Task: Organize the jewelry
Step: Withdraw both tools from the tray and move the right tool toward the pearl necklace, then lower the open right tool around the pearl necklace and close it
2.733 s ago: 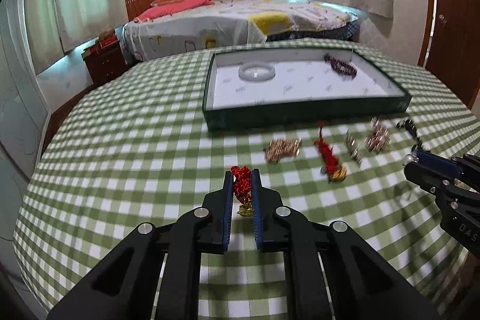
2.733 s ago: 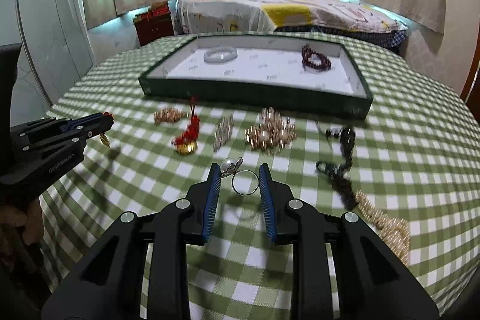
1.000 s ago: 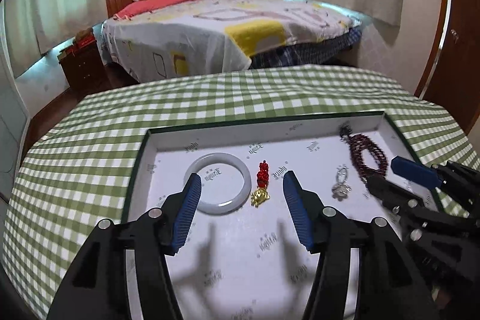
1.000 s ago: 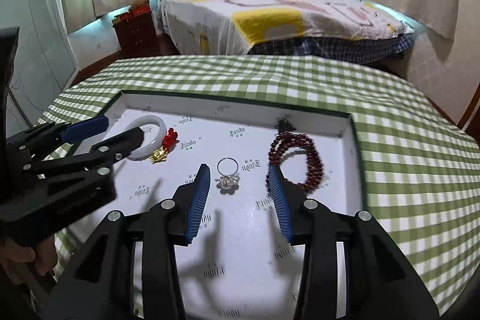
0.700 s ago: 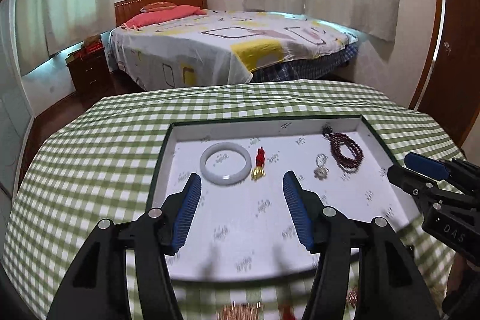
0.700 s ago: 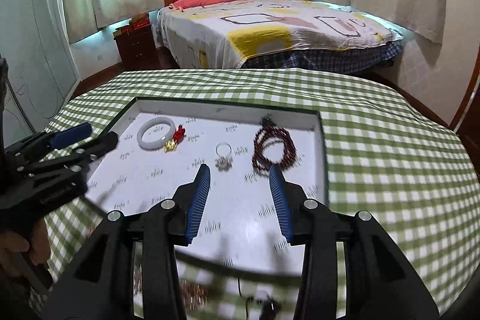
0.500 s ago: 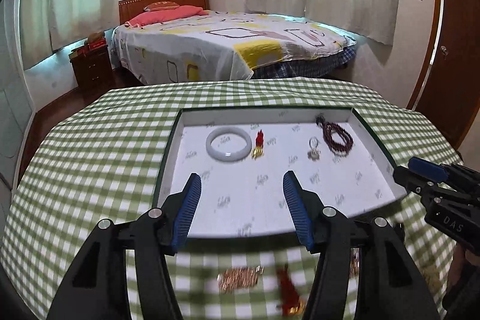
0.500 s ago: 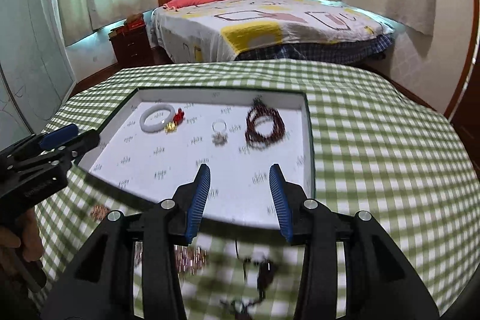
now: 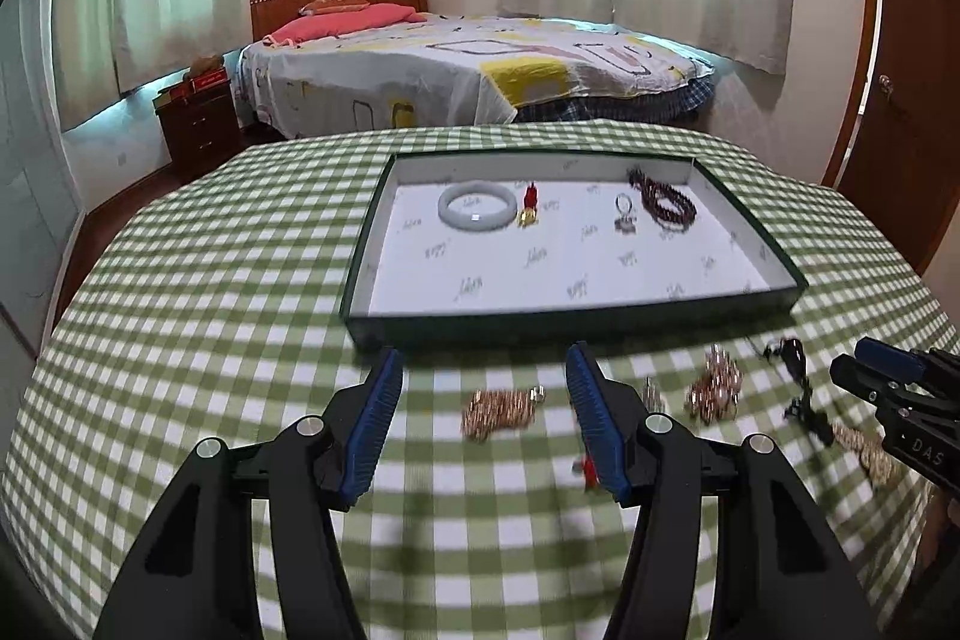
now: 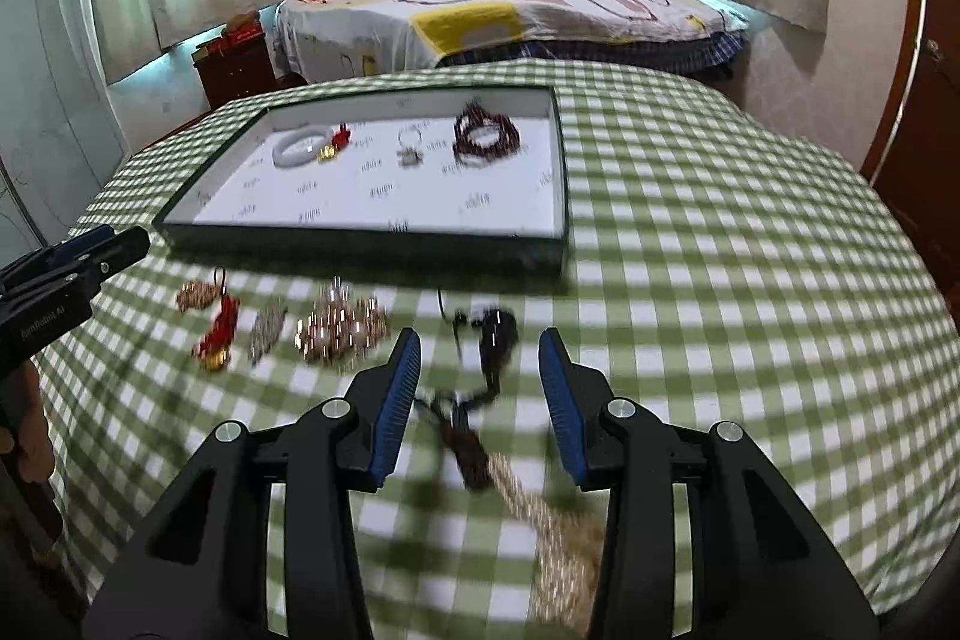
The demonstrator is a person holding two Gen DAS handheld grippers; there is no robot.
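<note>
Left claw (image 9: 480, 415): held wide open and empty — the gold chain cluster (image 9: 501, 409) is framed between its tips, low centre.
Right claw (image 10: 477, 388): spread open, empty, over the dark beaded strand (image 10: 489, 340).
Tray (image 9: 570, 325): upper centre on the surface; bangle (image 9: 477, 212) and ring (image 9: 624, 214) are lined along its far side, leaving room.

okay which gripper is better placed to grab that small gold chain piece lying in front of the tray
Left. The left gripper is open with the gold chain piece lying between its fingers. The right gripper is open over the dark tasselled pendant, off to the side.
</note>
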